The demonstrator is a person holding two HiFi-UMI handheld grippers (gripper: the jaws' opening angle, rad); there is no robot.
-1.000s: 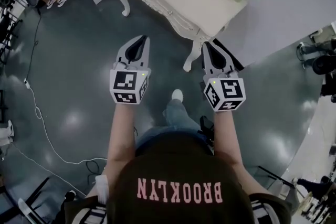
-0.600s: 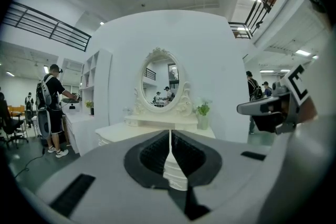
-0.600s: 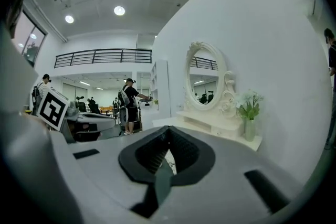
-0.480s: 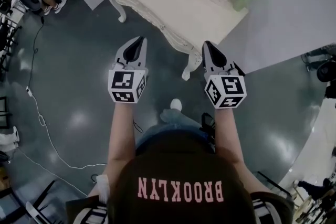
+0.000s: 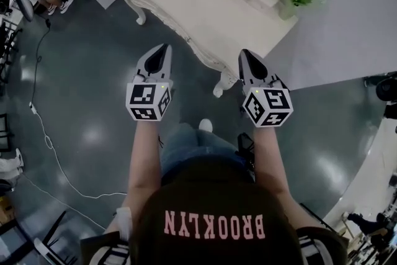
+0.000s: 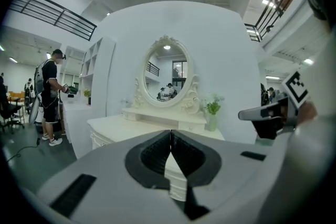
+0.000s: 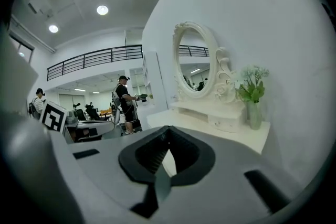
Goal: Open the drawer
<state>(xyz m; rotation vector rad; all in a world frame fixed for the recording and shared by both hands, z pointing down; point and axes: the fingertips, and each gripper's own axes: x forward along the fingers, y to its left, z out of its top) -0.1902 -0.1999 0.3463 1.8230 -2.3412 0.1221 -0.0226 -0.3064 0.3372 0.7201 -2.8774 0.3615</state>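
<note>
facing dressing table (image 5: 186, 3), "brooklyn" lettering (image 5: 214, 226)

Two bare forearms, the left forearm (image 5: 144, 155) and the right forearm (image 5: 268, 158), reached forward side by side. Each hand held a gripper pointing to the far side, tilted slightly downward. The left gripper (image 5: 164, 46) had its jaws pressed together, with nothing between them. The right gripper (image 5: 246, 53), well apart on the right, was likewise closed and empty. A marker cube topped each gripper's near end.
</note>
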